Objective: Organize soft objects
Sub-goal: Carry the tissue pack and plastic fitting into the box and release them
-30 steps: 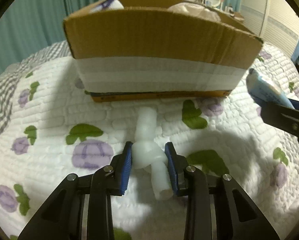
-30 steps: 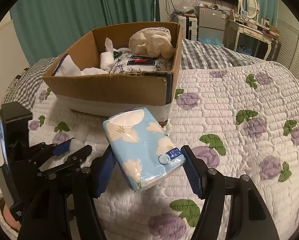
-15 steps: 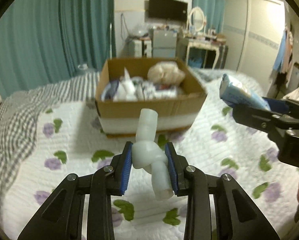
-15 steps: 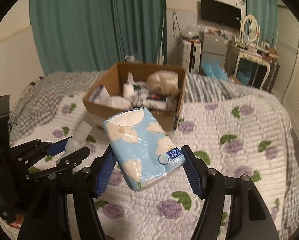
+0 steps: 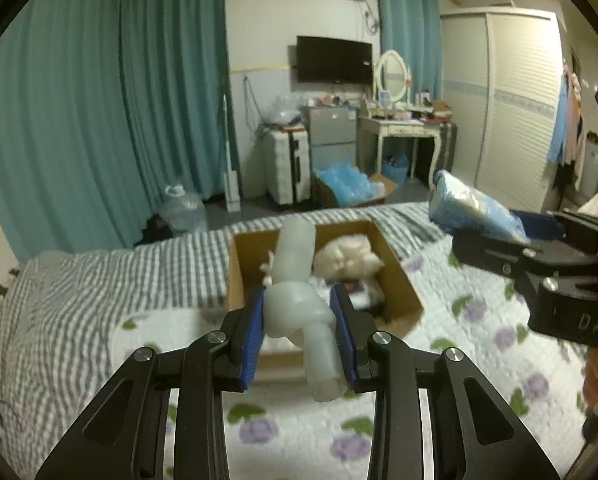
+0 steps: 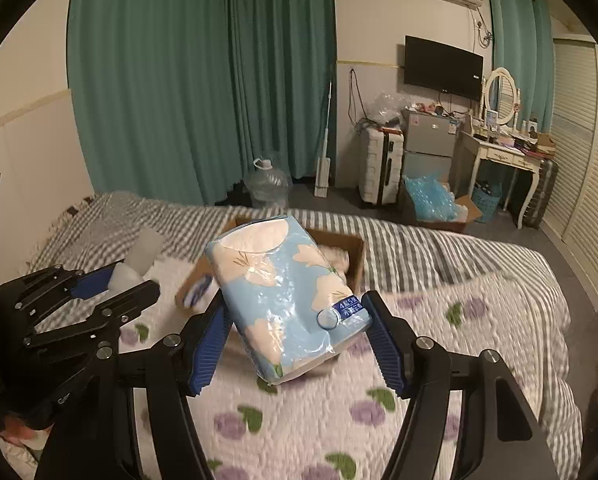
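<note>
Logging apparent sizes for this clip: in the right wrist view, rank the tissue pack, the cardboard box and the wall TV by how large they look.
1. tissue pack, largest, though it is nearest the lens
2. cardboard box and TV: unsure, since the pack hides most of the box

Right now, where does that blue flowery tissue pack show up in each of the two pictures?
Left wrist view: tissue pack at the right edge, clamped edge-on in the other tool.
Right wrist view: tissue pack in the centre, between the blue jaws.
Shared landmark: the cardboard box on the bed.
</note>
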The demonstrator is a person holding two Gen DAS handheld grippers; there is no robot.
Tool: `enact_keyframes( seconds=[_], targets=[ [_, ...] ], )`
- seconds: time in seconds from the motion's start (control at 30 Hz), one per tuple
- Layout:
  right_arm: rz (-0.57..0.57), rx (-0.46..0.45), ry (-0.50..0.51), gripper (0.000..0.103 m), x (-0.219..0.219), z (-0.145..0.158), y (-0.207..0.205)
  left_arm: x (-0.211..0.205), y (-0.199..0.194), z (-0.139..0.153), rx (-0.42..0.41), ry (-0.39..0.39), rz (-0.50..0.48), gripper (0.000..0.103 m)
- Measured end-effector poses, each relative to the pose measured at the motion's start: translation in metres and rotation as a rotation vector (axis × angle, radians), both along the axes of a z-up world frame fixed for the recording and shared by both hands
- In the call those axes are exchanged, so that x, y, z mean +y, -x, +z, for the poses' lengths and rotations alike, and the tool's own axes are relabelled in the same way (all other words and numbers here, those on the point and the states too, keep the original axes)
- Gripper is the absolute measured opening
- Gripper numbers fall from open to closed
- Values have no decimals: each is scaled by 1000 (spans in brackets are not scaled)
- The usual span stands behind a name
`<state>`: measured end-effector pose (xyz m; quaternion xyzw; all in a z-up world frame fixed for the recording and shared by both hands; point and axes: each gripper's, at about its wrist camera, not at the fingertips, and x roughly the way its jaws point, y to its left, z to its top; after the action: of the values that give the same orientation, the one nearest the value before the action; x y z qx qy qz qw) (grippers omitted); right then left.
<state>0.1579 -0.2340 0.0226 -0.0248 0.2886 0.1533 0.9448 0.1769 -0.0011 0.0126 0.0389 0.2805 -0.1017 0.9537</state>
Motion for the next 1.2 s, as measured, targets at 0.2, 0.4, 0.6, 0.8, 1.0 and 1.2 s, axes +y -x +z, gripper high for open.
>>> enact_keyframes(
  seconds=[0.2,0.4,0.6,0.8,1.0,1.2],
  targets=[
    [8,18,-8,65,7,-8,-54,-7,-64,-19,17,-48,-15,35],
    [1,56,-35,65,3,-37,-101,-9,-112,-55,49,-65,-4,36],
    [-1,92,-27,65,2,-68,-131,-9,-133,-74,62,-65,3,40],
    [-3,120,-62,67,-1,-81,-148,-5,-128,-76,18,-75,33,75],
    [-43,131,-137,92,-8,-81,-153,8,-118,-59,-14,-60,53,79],
    [-82,79,-124,92,-18,-49,-128,14,-87,-21,-76,-58,68,79]
  ],
)
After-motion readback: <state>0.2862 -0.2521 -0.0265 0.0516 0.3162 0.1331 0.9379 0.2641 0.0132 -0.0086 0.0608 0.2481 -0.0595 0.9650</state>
